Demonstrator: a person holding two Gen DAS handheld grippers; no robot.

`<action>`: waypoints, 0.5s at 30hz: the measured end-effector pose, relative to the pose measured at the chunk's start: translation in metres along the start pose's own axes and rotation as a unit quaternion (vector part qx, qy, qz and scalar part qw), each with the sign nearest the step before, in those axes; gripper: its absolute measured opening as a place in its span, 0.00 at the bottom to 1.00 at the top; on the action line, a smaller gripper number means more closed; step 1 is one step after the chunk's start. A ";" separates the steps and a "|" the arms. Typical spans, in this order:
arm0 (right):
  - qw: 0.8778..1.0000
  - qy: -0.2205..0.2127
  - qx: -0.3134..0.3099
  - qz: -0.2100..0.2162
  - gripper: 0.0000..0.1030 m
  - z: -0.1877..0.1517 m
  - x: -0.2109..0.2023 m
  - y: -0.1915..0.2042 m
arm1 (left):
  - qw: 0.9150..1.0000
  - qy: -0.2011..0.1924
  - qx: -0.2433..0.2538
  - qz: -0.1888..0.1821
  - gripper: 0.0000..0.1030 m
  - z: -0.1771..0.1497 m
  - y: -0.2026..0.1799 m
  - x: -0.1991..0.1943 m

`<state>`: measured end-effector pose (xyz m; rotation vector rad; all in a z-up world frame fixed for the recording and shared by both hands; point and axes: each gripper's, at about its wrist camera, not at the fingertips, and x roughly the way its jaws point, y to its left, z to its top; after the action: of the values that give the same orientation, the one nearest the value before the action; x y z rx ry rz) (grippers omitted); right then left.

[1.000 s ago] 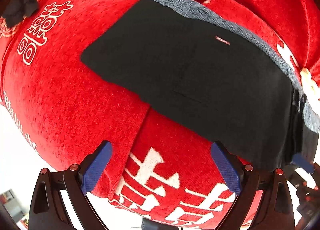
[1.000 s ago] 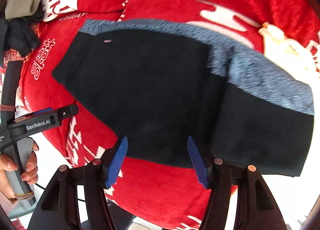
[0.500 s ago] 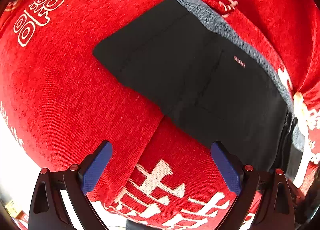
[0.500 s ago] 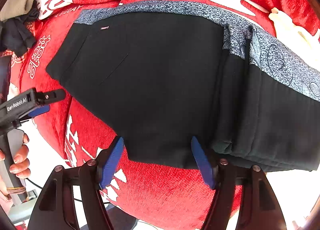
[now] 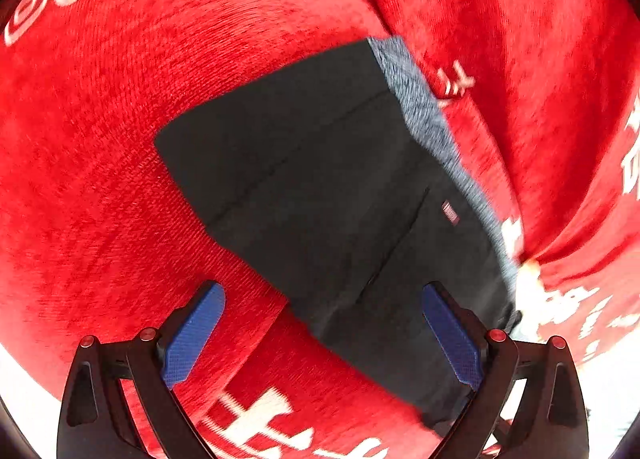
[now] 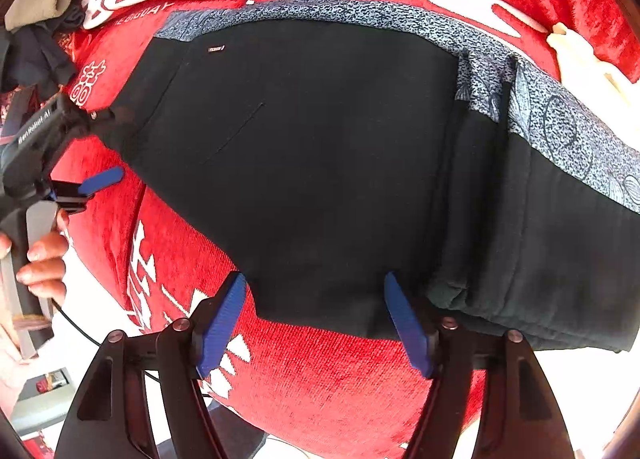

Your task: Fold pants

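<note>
Pants (image 6: 320, 163) lie flat on the red blanket (image 6: 320, 375); both hand-held grippers, left (image 5: 322, 333) and right (image 6: 316, 319), have closed in on their near edge, jaws apart and empty, so a fold grasp looks imminent

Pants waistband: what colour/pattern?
The waistband is blue-grey with a fine speckled print, against black pants. Clearest in the right wrist view.
</note>
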<state>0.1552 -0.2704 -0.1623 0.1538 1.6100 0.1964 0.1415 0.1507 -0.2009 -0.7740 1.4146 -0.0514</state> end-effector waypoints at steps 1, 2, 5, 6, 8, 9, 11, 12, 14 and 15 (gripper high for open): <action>1.000 0.000 -0.001 -0.001 0.73 0.000 0.000 0.001 | 1.000 -0.003 -0.007 -0.016 0.97 0.002 0.005 -0.001; 1.000 -0.001 -0.003 -0.003 0.73 -0.001 0.001 0.002 | 0.999 -0.006 -0.011 -0.037 0.97 0.003 0.015 -0.002; 1.000 -0.001 -0.010 -0.010 0.74 -0.001 0.002 0.006 | 0.996 -0.005 -0.018 -0.084 0.97 0.002 0.020 -0.005; 1.000 -0.002 -0.012 -0.012 0.74 -0.002 0.003 0.008 | 0.995 -0.003 -0.021 -0.093 0.97 0.001 0.020 -0.005; 1.000 -0.002 -0.015 -0.016 0.74 -0.002 0.003 0.010 | 0.994 -0.004 -0.028 -0.107 0.97 -0.003 0.017 -0.004; 1.000 -0.002 -0.016 -0.017 0.74 -0.003 0.004 0.010 | 0.993 -0.005 -0.031 -0.113 0.97 -0.002 0.018 -0.003; 1.000 -0.001 -0.016 -0.018 0.74 -0.003 0.004 0.011 | 0.992 -0.005 -0.037 -0.120 0.97 -0.001 0.016 0.000; 1.000 -0.001 -0.015 -0.019 0.74 -0.003 0.004 0.012 | 0.992 -0.008 -0.039 -0.121 0.97 0.000 0.013 -0.001; 1.000 -0.001 -0.014 -0.018 0.74 -0.003 0.006 0.015 | 0.992 -0.018 -0.032 -0.125 0.97 0.001 0.006 -0.010; 1.000 -0.001 -0.012 -0.017 0.74 -0.003 0.006 0.015 | 0.991 -0.025 -0.021 -0.130 0.97 0.003 0.001 -0.016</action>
<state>0.1520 -0.2548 -0.1649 0.1083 1.6060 0.1884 0.1404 0.1602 -0.1882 -0.9856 1.2639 -0.2035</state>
